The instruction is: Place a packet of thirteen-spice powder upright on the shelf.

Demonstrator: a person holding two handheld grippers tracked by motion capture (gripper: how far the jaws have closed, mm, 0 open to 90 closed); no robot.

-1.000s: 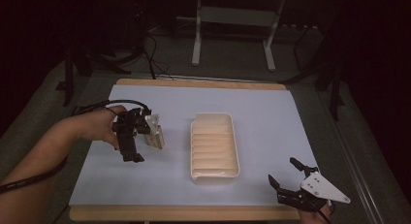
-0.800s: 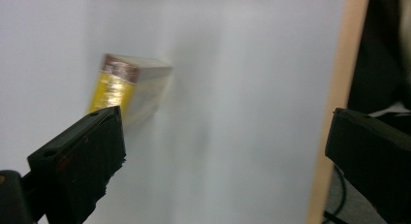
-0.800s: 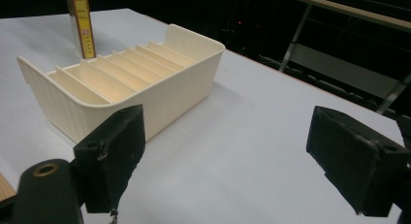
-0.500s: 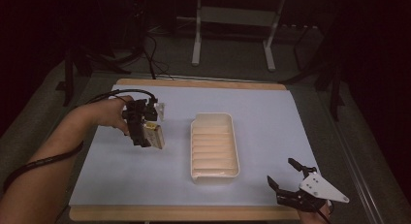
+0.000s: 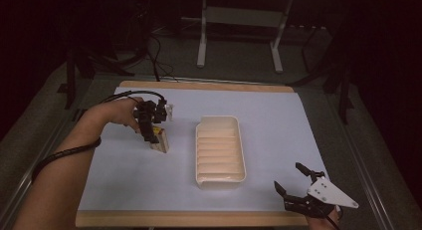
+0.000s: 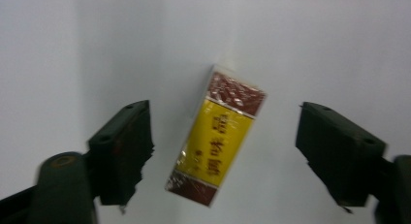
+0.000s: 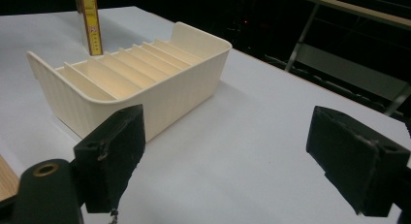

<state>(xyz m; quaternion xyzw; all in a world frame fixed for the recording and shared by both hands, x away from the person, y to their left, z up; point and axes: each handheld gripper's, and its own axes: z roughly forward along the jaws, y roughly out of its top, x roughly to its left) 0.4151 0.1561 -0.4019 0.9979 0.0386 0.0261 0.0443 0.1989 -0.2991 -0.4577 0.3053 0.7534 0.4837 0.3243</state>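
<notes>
- The desk (image 5: pixel 278 115) was a pale, matte, smooth sheet over a wooden board, whose light wood showed as a strip along the near and far edges.
- Toward the left edge, the person's left hand (image 5: pixel 117 114) held the left black two-jaw gripper (image 5: pixel 152 135) above a small rectangular box (image 5: pixel 160 141).
- In the left gripper view that small yellow-and-dark-red carton (image 6: pixel 216 136), glossy as if film-wrapped and printed with dark characters, lay between the jaws, tilted. The jaws stood wide apart, with bare desk visible on both sides of it, touching neither.
- From above, the carton stood left of the tray, apart from it, with open surface toward the near-left corner.
- At the desk's middle sat a cream plastic rectangular tray (image 5: pixel 220 176) with rounded corners, ribbed outer walls and low cross-dividers (image 7: pixel 121 64) forming narrow slots.
- Right of the tray, a wide stretch of bare desk ran to the right edge.
- At the near-right corner, the right black gripper (image 5: pixel 293 182), topped by a grey three-cornered plate (image 5: pixel 331 192), was spread open and gripping nothing, near the tray's end.
</notes>
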